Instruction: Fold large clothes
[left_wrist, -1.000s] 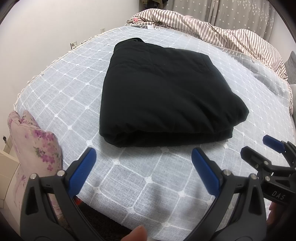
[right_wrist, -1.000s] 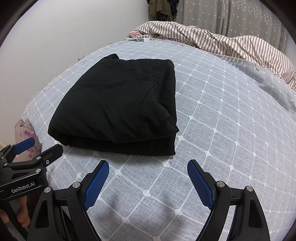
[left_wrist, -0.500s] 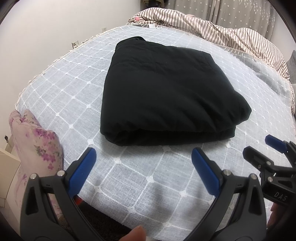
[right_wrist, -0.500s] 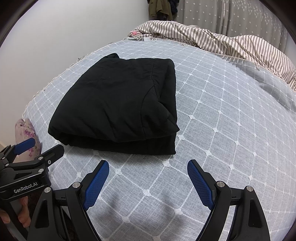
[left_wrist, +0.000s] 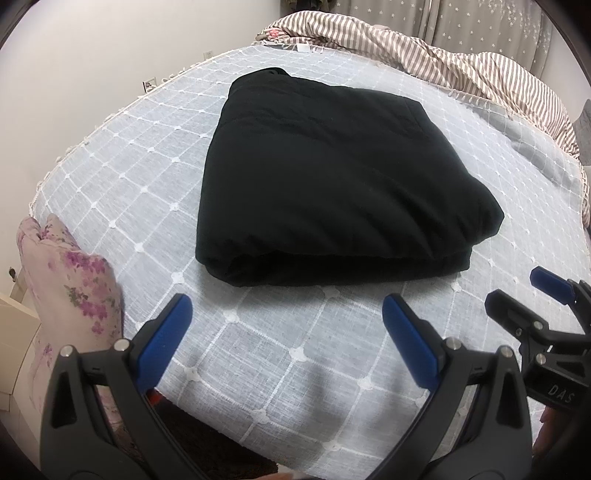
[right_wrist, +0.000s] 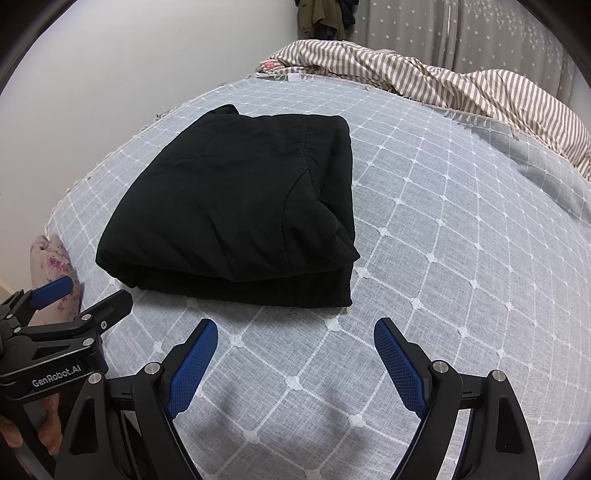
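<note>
A black padded garment (left_wrist: 332, 177) lies folded into a thick rectangle on the grey checked bedspread (left_wrist: 258, 369). In the right wrist view the same garment (right_wrist: 240, 206) sits left of centre, its folded edge facing me. My left gripper (left_wrist: 288, 325) hovers open over the bedspread just short of that edge, with nothing between its blue pads. My right gripper (right_wrist: 295, 343) is open too, held near the garment's front right corner and touching nothing. Each gripper shows in the other's view: the right one (left_wrist: 524, 295) at the right edge, the left one (right_wrist: 79, 295) at the left edge.
A striped duvet (right_wrist: 443, 85) is bunched along the far side of the bed. A floral pillow (left_wrist: 70, 288) leans at the bed's near left corner, beside a pale cabinet (left_wrist: 14, 350). A white wall (left_wrist: 92, 55) runs along the left. Star-patterned curtains (right_wrist: 461, 33) hang behind the bed.
</note>
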